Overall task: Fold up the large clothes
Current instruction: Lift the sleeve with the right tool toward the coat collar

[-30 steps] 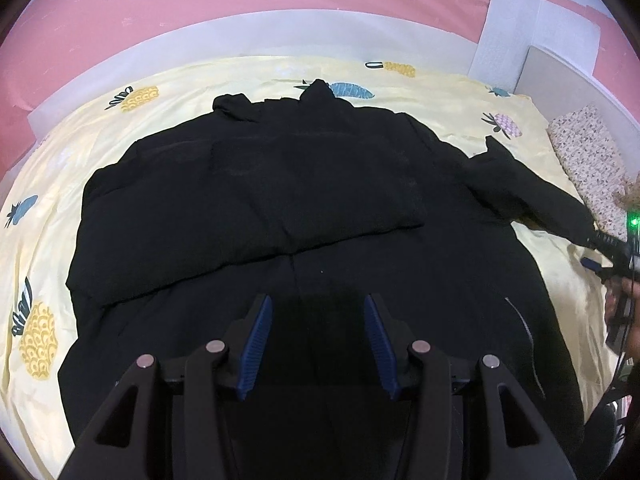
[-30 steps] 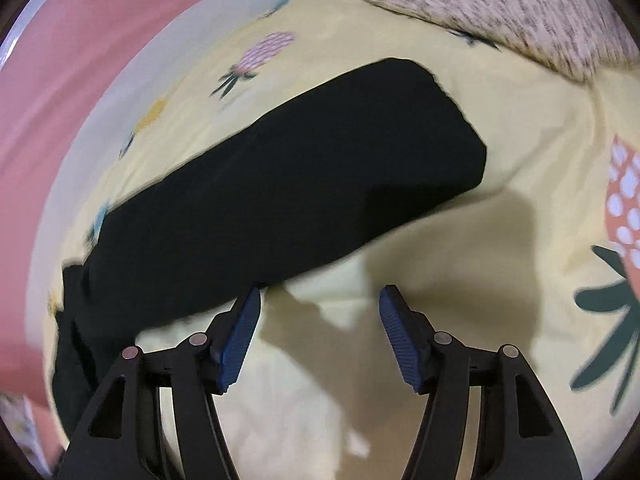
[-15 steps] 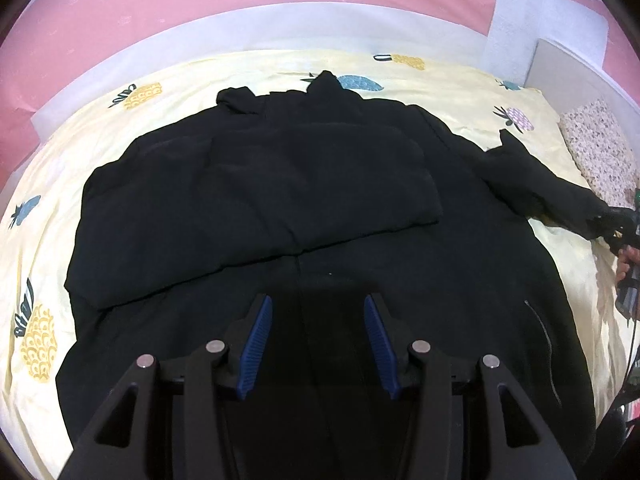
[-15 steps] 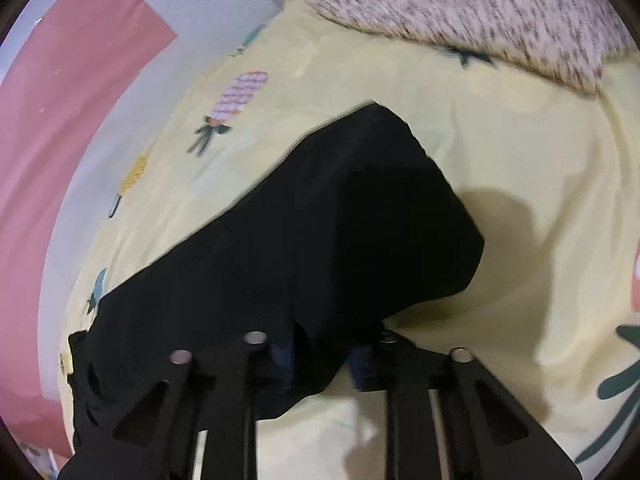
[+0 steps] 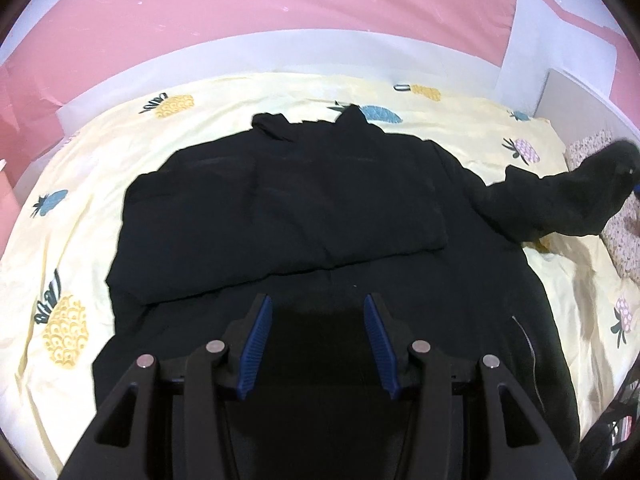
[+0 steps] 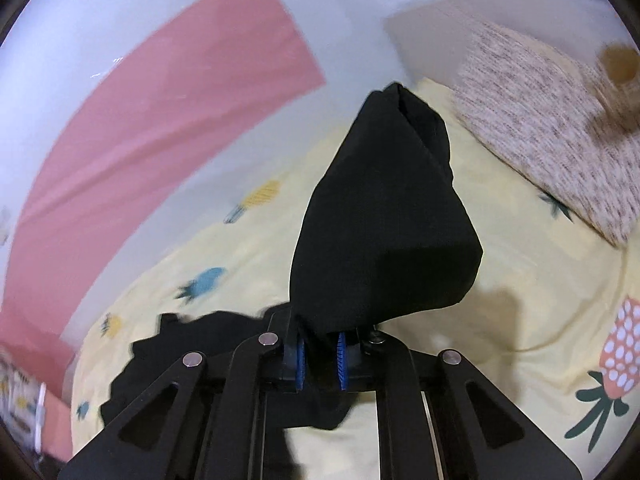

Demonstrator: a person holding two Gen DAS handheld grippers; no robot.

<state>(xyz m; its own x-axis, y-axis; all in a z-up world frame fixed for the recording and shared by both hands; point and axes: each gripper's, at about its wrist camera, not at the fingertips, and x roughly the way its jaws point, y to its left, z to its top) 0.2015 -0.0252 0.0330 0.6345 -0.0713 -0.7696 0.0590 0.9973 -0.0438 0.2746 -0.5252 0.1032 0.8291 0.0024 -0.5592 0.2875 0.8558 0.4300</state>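
The black garment (image 5: 320, 240) is lying spread across the bed (image 5: 80, 208), with one side already folded in over its body. The right gripper (image 6: 320, 356) is clamping its jaws on the end of the other sleeve (image 6: 384, 240) and holding it up off the sheet, near the speckled pillow (image 6: 540, 128). The left gripper (image 5: 316, 336) is hovering over the lower part of the garment, jaws partly apart and gripping nothing. Judging by this, that sleeve is waiting to be laid across, and the lengthwise folds are remaining.

A bed with a pale yellow pineapple-print sheet (image 5: 100, 208) carries a spread black garment (image 5: 320, 208) and a speckled pillow (image 6: 532, 120).
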